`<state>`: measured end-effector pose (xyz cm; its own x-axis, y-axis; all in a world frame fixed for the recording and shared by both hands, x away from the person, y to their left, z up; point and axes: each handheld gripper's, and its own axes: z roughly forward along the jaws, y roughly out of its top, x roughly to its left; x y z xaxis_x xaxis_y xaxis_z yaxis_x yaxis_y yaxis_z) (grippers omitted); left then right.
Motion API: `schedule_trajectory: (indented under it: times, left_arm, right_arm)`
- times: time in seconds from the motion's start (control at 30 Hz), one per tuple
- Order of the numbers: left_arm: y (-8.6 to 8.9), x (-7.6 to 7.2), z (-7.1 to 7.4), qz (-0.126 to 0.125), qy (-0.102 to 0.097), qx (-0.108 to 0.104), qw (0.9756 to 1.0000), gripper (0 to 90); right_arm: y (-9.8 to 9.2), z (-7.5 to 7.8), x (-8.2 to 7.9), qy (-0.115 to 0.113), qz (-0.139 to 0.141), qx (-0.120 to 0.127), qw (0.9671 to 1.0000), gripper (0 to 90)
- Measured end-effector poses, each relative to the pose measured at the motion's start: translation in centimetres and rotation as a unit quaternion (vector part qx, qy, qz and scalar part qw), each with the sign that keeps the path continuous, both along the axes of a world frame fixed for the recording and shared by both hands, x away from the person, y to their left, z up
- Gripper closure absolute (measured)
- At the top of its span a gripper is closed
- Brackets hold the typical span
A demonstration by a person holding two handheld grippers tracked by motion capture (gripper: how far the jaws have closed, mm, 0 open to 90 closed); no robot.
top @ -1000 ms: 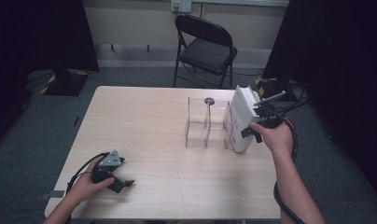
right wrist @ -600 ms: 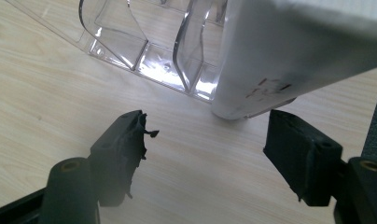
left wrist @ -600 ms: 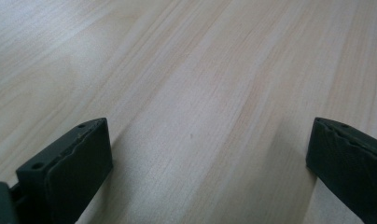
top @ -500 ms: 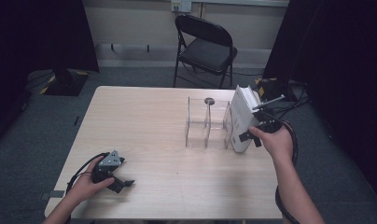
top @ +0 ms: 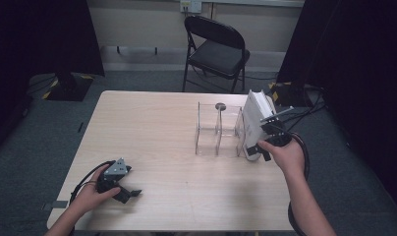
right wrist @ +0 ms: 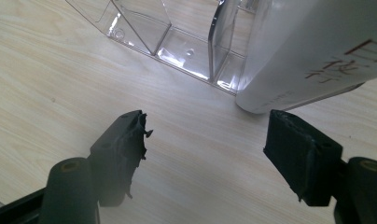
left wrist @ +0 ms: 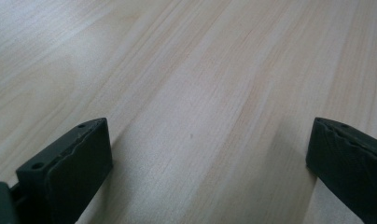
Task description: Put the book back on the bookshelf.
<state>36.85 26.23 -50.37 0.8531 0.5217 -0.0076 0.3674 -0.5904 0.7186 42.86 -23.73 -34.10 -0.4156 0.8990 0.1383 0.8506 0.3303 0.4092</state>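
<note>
The white box (right wrist: pixel 312 51) is seen leaning against the clear acrylic organizer (right wrist: pixel 177 32) on the desk (right wrist: pixel 60 84), just ahead of the right hand-held gripper (right wrist: pixel 205 140), whose jaws are spread around nothing.

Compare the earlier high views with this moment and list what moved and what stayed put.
The right gripper has drawn back slightly toward the person, its jaws open and off the white book. The book stays leaning at the end of the clear rack. The left gripper stays resting on the table, jaws open.
</note>
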Motion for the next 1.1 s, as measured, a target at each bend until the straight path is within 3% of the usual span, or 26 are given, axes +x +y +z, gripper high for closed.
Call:
schedule_trajectory:
  times: [0.73, 1.1]
  left_arm:
    - [0.0, 0.0, 0.0, -0.001, 0.002, -0.001, 1.0000, 0.0]
    - [0.0, 0.0, 0.0, 0.000, 0.002, -0.001, 1.0000, 0.0]
  right_arm:
    - [2.7, -1.4, -0.7, -0.008, 0.041, 0.026, 0.9988, 21.5]
    - [4.8, -2.3, -0.9, -0.016, 0.078, 0.004, 0.9968, 20.3]
